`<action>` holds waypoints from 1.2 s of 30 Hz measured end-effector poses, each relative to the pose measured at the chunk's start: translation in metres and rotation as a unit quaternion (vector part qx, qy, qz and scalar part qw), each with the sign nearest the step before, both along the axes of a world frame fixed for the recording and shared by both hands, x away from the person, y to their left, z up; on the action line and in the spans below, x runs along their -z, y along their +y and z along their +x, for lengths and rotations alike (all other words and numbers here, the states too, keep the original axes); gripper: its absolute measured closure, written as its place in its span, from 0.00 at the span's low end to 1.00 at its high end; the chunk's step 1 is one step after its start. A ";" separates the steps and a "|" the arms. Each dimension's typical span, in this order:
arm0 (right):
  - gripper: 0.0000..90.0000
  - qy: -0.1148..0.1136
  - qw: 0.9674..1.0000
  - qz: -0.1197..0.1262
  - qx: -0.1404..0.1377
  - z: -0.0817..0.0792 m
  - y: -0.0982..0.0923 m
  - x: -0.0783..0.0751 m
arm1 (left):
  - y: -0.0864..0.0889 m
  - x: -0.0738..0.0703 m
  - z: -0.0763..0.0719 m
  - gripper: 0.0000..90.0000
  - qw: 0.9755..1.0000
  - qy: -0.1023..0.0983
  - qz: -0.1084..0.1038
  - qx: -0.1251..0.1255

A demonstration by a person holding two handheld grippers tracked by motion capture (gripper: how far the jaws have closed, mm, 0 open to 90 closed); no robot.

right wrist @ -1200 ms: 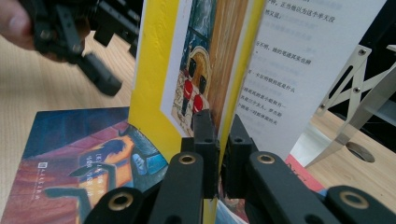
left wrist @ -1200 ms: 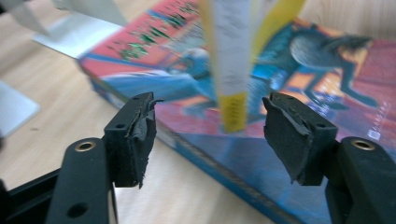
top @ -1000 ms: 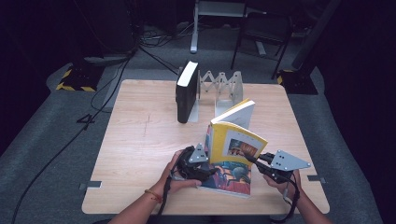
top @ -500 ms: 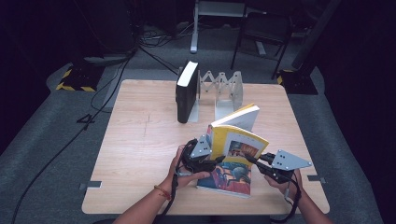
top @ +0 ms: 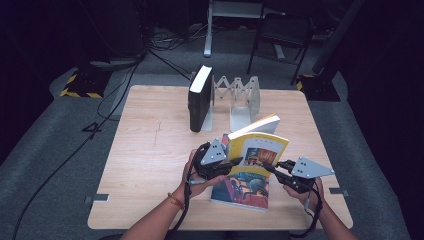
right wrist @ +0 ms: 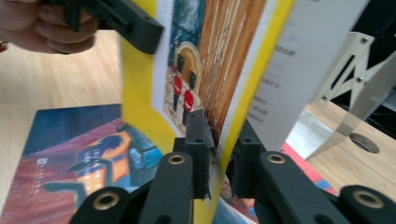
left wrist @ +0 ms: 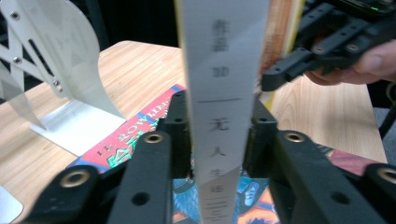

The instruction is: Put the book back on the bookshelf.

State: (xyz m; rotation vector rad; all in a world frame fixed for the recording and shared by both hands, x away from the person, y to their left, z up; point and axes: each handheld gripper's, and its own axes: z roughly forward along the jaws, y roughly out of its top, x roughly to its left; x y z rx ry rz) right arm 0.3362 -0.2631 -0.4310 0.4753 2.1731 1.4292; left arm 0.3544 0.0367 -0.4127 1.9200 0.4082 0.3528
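Observation:
A yellow book [top: 257, 145] stands upright over a colourful book [top: 242, 190] that lies flat on the table. My left gripper [top: 235, 162] is shut on its white spine [left wrist: 224, 70]; its jaws have just been closing and both pads press the spine. My right gripper [top: 267, 166] is at the book's right. In the right gripper view its jaws [right wrist: 219, 149] straddle the lower edge of the yellow cover [right wrist: 219, 56]. They have just been opening and stand slightly off the cover. The left gripper [right wrist: 140, 32] shows at the book's far edge.
A black book [top: 200, 100] stands upright against a metal folding book rack [top: 245, 95] at the back of the wooden table [top: 150, 150]. The rack's plate [left wrist: 70, 93] is close behind the flat book [left wrist: 130, 140]. Dark floor with cables surrounds the table.
My left gripper has risen a little and closed on the yellow book's spine. The book stands a bit higher and further right. The right hand has stayed put.

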 end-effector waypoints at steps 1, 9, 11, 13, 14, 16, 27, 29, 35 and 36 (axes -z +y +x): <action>0.84 0.001 1.000 0.002 0.003 0.001 -0.001 0.000 | 0.000 -0.001 -0.001 0.80 1.000 -0.004 0.004 0.003; 0.60 0.000 0.999 0.021 0.036 0.010 -0.003 -0.009 | 0.000 -0.002 -0.007 0.83 1.000 -0.002 0.007 0.015; 0.54 0.003 0.999 0.027 0.039 0.012 -0.002 -0.011 | 0.001 -0.002 -0.007 0.82 1.000 0.002 0.005 0.017; 0.45 0.002 0.999 0.028 0.044 0.015 0.000 -0.014 | 0.003 -0.002 -0.007 0.83 1.000 -0.001 0.008 0.026; 0.44 0.011 0.999 0.034 0.039 0.017 0.001 -0.015 | 0.003 -0.002 -0.008 0.82 1.000 -0.002 0.011 0.027; 0.42 0.015 0.999 0.034 0.036 0.018 0.004 -0.016 | 0.003 -0.003 -0.009 0.82 1.000 -0.002 0.011 0.026; 0.46 0.012 0.999 0.034 0.033 0.018 0.011 -0.017 | 0.006 -0.021 -0.011 0.78 0.999 -0.019 -0.032 0.019; 0.46 0.010 0.999 0.032 0.034 0.018 0.011 -0.017 | 0.004 -0.028 -0.010 0.76 0.999 -0.025 -0.029 0.018; 0.48 0.012 0.999 0.033 0.037 0.018 0.011 -0.016 | -0.006 -0.042 -0.006 0.67 0.999 -0.030 -0.034 0.008; 0.48 0.008 0.999 0.033 0.036 0.018 0.011 -0.016 | -0.008 -0.044 -0.004 0.67 0.999 -0.026 -0.037 0.006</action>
